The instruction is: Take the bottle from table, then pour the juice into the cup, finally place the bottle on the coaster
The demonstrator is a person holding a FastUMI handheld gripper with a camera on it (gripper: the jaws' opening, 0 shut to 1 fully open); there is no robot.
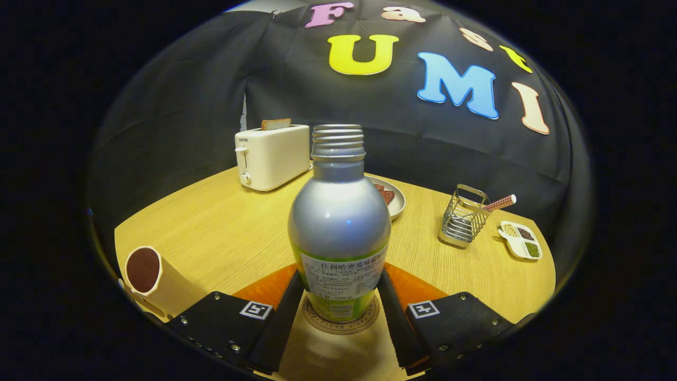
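Observation:
A silver bottle [338,211] with a green label and an open, threaded neck stands upright on a round cork coaster [323,323]. It sits between the fingers of my gripper [341,275], and both fingers press against its lower sides, so the gripper is shut on it. To the left of the left finger a cream cup [151,278] holds dark juice, close to the table's near edge.
On the round wooden table [222,227], a cream toaster [272,156] with a slice of toast stands at the back left. Behind the bottle is a plate [396,203] of food. To the right are a wire rack [464,217] and a small divided dish [521,239].

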